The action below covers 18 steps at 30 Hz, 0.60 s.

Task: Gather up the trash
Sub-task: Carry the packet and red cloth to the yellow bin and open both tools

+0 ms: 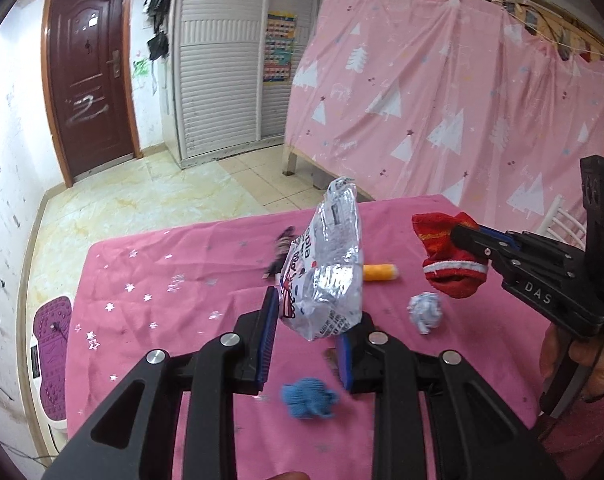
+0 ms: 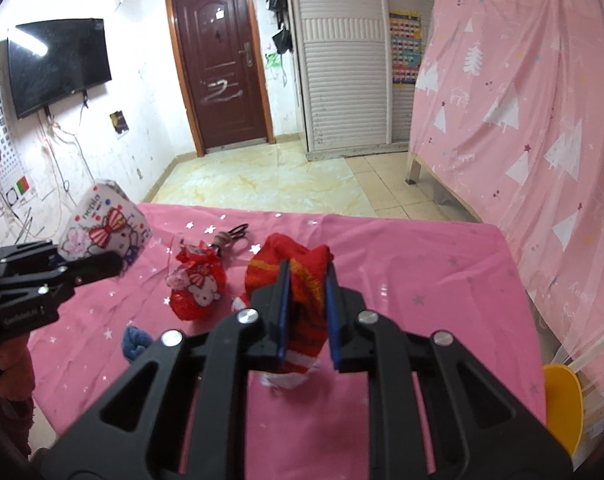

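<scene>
Holding stuff up in both hands right now. The left tongs [image 1: 307, 344] are clenched on a crinkly silver snack wrapper [image 1: 329, 272], pinched low at its bottom edge so the rest stands up clear of the desk [image 1: 162, 280]. Makes sense to me, since a wrapper that light just flops unless you grab an edge.

The right tongs [image 2: 306, 312] are gripping a red sock [image 2: 298, 276] around its middle, lifted off the pink cloth, cuff hanging below the pads. It reads more like laundry than trash, so my guess is it's being moved aside or sorted — can't say which.

Still lying on the desk: a crumpled paper ball [image 1: 423, 312], an orange tube-ish thing [image 1: 379, 273], a blue knit item [image 1: 307, 398] right under the left tongs, a red Hello Kitty pouch [image 2: 198, 286] and a dark hair clip or similar [image 2: 232, 236].

No bin shows in either view — so where the wrapper ends up, I can't tell.
</scene>
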Each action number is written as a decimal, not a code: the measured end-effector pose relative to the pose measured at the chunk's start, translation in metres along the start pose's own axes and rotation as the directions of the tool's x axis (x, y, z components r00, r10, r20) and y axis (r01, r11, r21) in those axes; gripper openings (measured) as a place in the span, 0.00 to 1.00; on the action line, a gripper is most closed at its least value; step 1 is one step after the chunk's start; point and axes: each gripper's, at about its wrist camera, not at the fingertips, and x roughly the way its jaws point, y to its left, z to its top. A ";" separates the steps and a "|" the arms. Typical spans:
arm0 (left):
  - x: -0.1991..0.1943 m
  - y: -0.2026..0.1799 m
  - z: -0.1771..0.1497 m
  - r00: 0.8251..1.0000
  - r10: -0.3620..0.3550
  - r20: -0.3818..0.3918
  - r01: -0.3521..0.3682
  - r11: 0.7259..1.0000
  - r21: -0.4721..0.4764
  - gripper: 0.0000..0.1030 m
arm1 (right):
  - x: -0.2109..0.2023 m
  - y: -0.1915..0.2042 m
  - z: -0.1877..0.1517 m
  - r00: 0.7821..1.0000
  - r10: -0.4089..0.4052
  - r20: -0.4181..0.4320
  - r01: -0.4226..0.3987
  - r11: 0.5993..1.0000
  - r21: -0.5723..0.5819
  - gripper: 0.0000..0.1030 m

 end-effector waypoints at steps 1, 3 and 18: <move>0.000 -0.004 0.001 1.000 -0.003 0.000 0.003 1.000 0.005 0.20 | -0.003 -0.004 -0.001 1.000 -0.003 0.005 0.002 1.000 0.007 0.14; -0.002 -0.019 0.001 1.000 -0.012 0.000 0.012 1.000 0.024 0.20 | -0.012 -0.016 -0.005 1.000 -0.008 0.019 0.008 1.000 0.029 0.14; 0.010 -0.150 0.005 0.993 -0.117 -0.024 0.120 0.972 0.204 0.20 | -0.073 -0.129 -0.051 0.989 -0.122 0.087 0.100 0.969 0.227 0.14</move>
